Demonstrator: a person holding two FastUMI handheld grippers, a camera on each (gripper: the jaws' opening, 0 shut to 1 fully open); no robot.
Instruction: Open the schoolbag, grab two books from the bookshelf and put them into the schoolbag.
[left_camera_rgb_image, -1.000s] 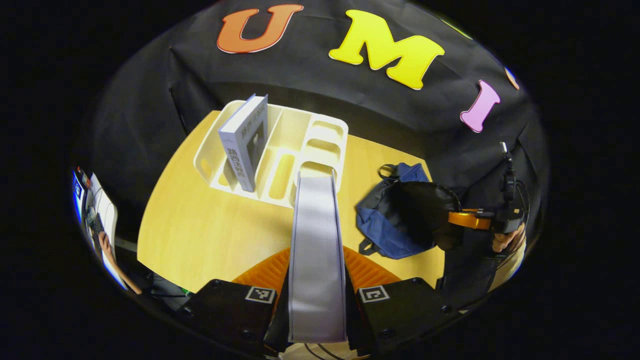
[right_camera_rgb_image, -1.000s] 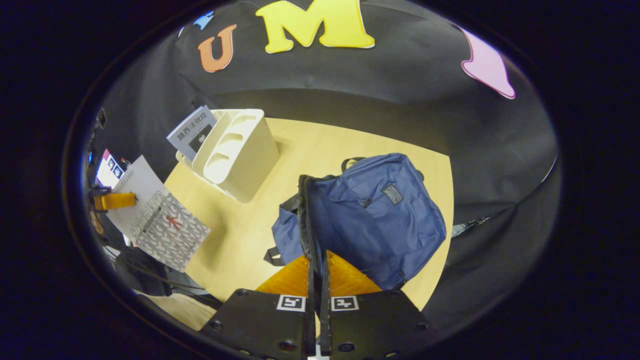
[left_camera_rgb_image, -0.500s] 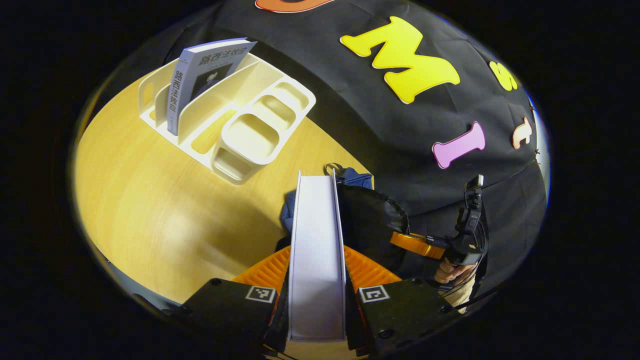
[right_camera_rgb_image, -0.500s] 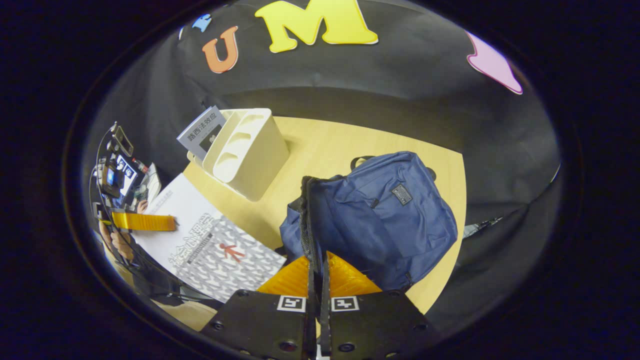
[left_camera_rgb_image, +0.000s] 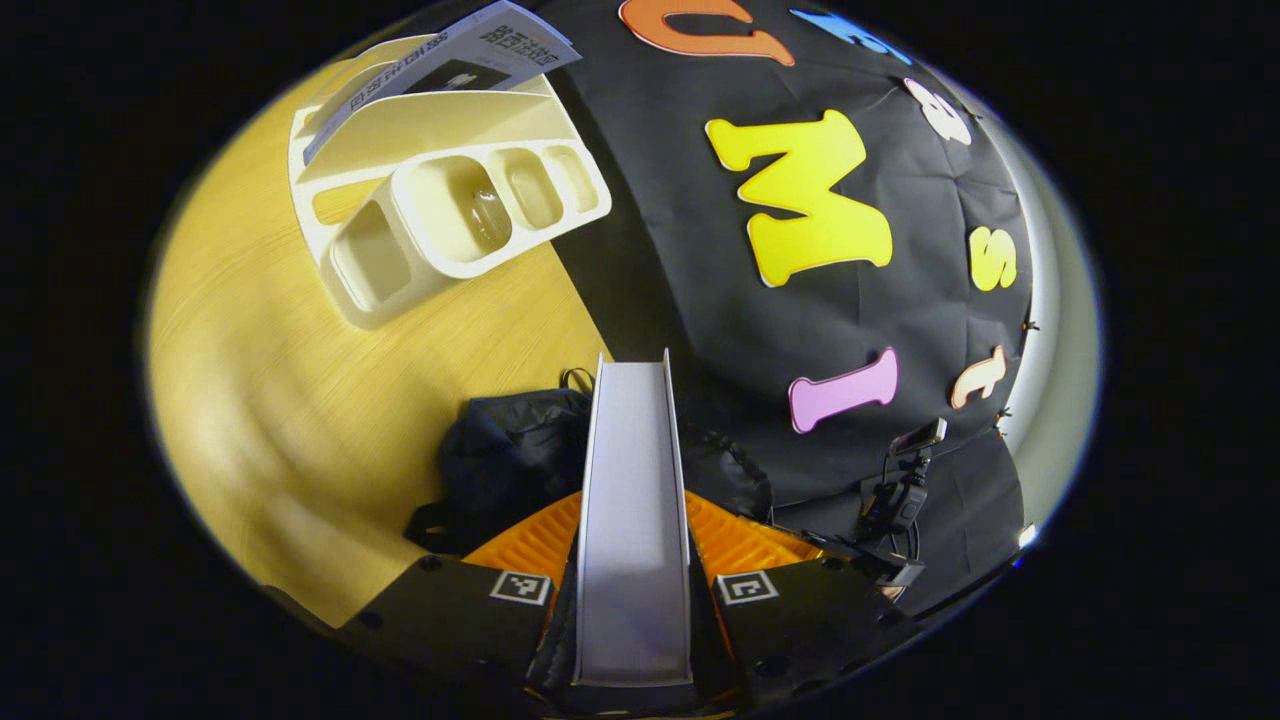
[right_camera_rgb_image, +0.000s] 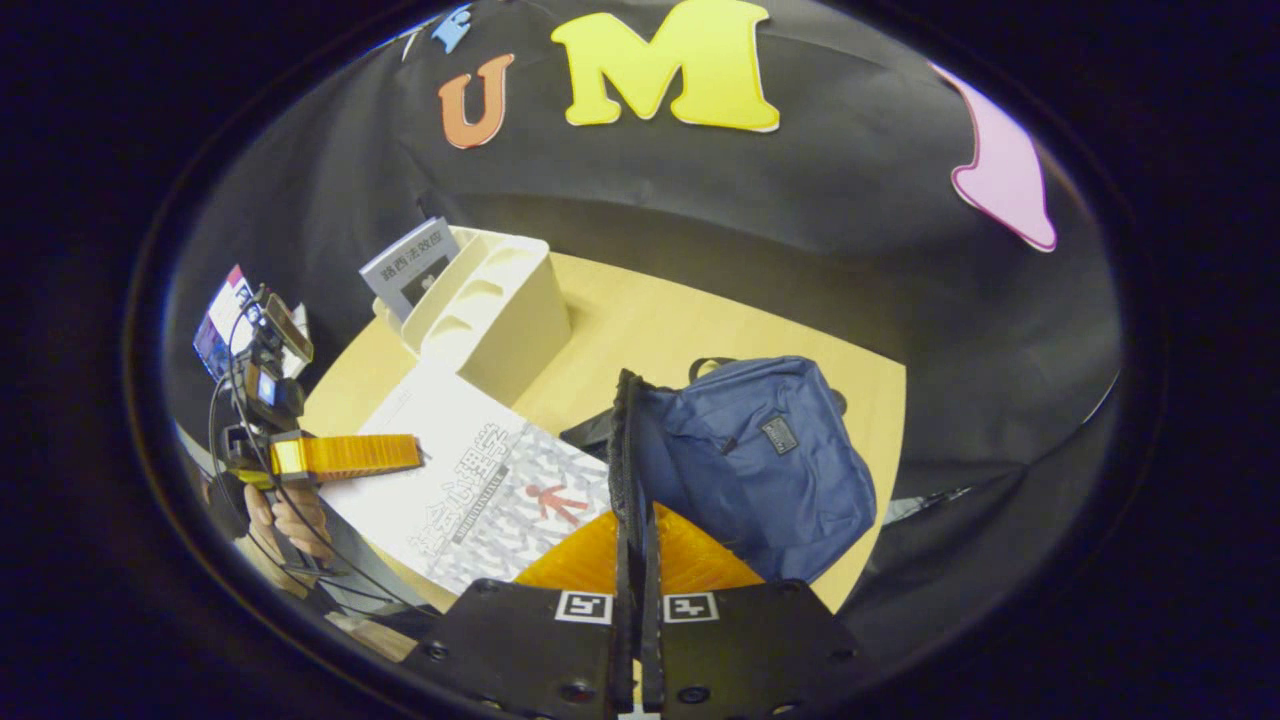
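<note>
My left gripper is shut on a white-edged book, held edge-up with its far end over the dark open mouth of the schoolbag. In the right gripper view the same book shows a grey patterned cover, tilted toward the blue schoolbag, with the left gripper and a hand behind it. My right gripper is shut on the bag's black opening edge, holding it up. A second book stands in the cream bookshelf.
The bookshelf sits at the back of the wooden table, its smaller compartments bare and the second book leaning in its far slot. The right gripper's body stands beyond the bag. Black cloth walls close in behind.
My left gripper has swung the book away from the bookshelf and toward the bag, whose open mouth now lies just under the book's far end. The right gripper keeps its hold on the bag's edge.
</note>
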